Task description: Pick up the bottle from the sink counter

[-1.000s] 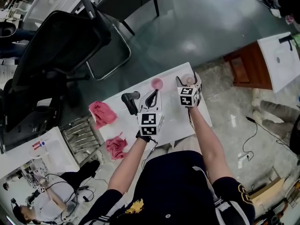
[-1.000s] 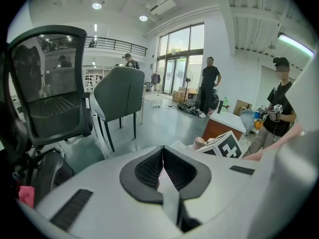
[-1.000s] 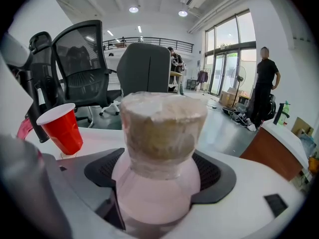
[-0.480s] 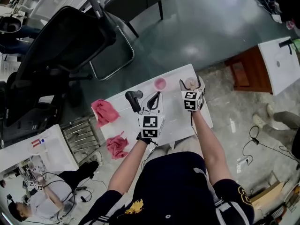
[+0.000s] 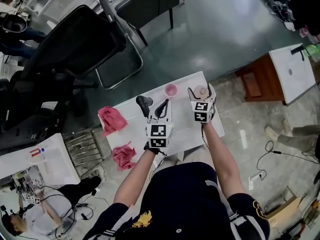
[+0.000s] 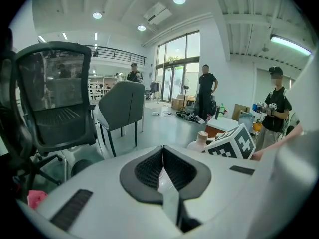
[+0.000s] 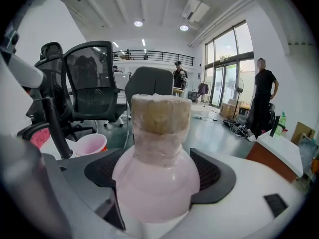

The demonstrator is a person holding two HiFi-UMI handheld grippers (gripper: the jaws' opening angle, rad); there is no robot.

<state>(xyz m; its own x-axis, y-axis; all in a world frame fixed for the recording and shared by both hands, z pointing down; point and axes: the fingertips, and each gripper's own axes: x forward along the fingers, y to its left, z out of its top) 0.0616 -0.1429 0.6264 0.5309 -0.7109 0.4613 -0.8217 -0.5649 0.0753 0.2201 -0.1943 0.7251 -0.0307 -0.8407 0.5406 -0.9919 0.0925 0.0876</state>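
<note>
Hardly anything has shifted: your right gripper [image 5: 201, 91] still clasps the pink bottle [image 7: 158, 173] just right of the pink cup [image 5: 171, 90], your left gripper [image 6: 163, 158] is closed and empty, so probably only lifting off the sink counter [image 5: 187, 125] remains.

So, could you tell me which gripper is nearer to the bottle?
Right. The right gripper clasps the bottle; the left gripper sits apart, to the bottle's left, shut.
</note>
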